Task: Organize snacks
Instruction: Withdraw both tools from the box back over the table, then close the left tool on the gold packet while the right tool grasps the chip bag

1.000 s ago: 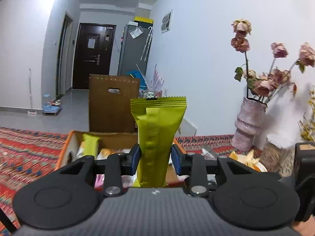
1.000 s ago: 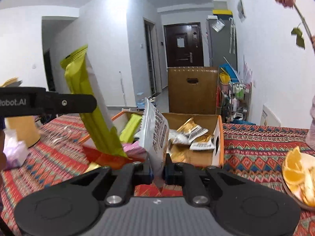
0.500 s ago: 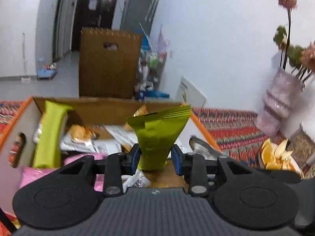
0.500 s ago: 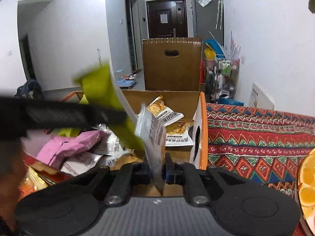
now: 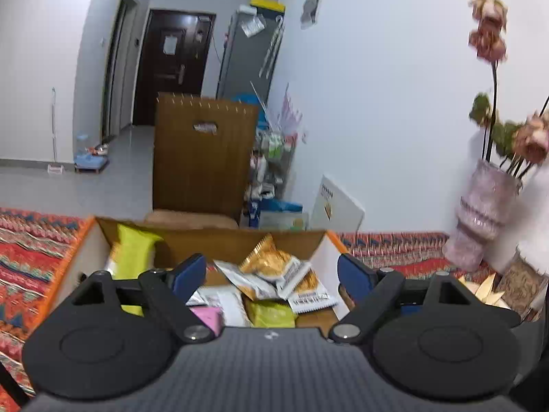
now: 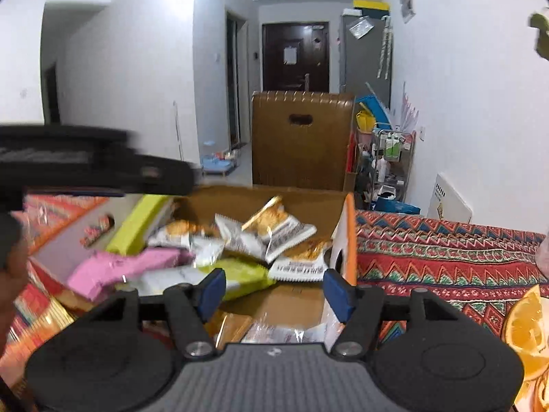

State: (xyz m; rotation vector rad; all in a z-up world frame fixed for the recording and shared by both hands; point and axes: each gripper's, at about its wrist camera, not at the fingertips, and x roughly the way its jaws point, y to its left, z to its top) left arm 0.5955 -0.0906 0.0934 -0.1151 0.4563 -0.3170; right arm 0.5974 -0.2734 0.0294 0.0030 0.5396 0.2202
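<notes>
Both grippers over box (image 6: 348,226), near its right wall. Left gripper (image 5: 272,271) jaws opening, nothing pinched; right gripper (image 6: 274,290) likewise. Snacks (image 6: 271,230) heaped inside box; bare floor patch (image 6: 288,304) by right wall.

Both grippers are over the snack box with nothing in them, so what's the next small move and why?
Probably lift both clear of the cardboard box. The left gripper and right gripper have jaws opening with nothing between the pads, and the green packet lies loose inside. More snacks wait outside, left of the box.
</notes>
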